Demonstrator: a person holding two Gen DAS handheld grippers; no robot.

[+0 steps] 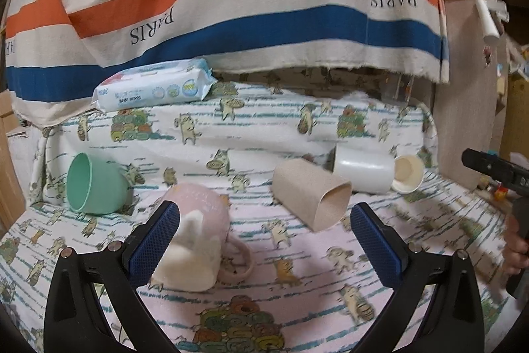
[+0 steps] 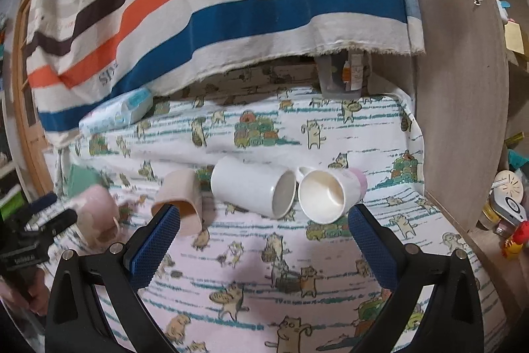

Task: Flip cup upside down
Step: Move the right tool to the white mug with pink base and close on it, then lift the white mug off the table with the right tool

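Cartoon-print cloth (image 1: 297, 257) covers the soft surface; a striped sheet (image 1: 231, 5) hangs behind. Five cups lie on their sides: mint cup (image 1: 96, 184), beige cup (image 1: 310, 194), white cup (image 2: 253, 187), cream cup (image 2: 325, 196), and, nearest, the glossy pink cup (image 1: 198, 214) with handle and white moulded figure. Left gripper (image 1: 264, 240), jaws wide, has one pad beside the pink cup: likely approach stage. Next: close on it, invert. Right gripper (image 2: 264, 240) waits wide, empty.
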